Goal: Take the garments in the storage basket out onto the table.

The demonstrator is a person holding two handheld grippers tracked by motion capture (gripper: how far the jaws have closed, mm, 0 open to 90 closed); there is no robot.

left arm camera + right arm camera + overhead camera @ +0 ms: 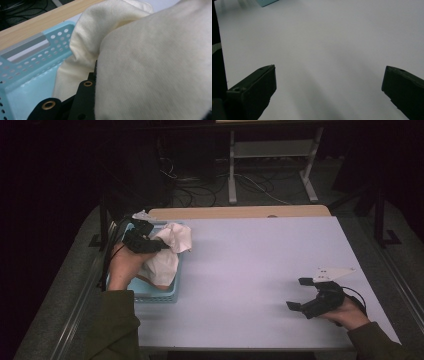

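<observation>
A cream cloth [167,255] hangs bunched over a light blue perforated basket [155,295] at the table's left side. My left gripper [159,245] is shut on the cloth's upper part and holds it above the basket. In the left gripper view the cloth [150,62] drapes over one black finger [83,100] and hides the other, with the basket wall [32,57] behind. At the front right my right gripper [297,293] rests low over the white table [250,265]. It stands open [329,75] with nothing between its fingers.
A wooden strip [240,212] runs along the table's far edge. Beyond it, a metal stand [270,150] and loose cables [200,185] sit on the dark floor. A corner of the basket [265,2] shows far off in the right gripper view.
</observation>
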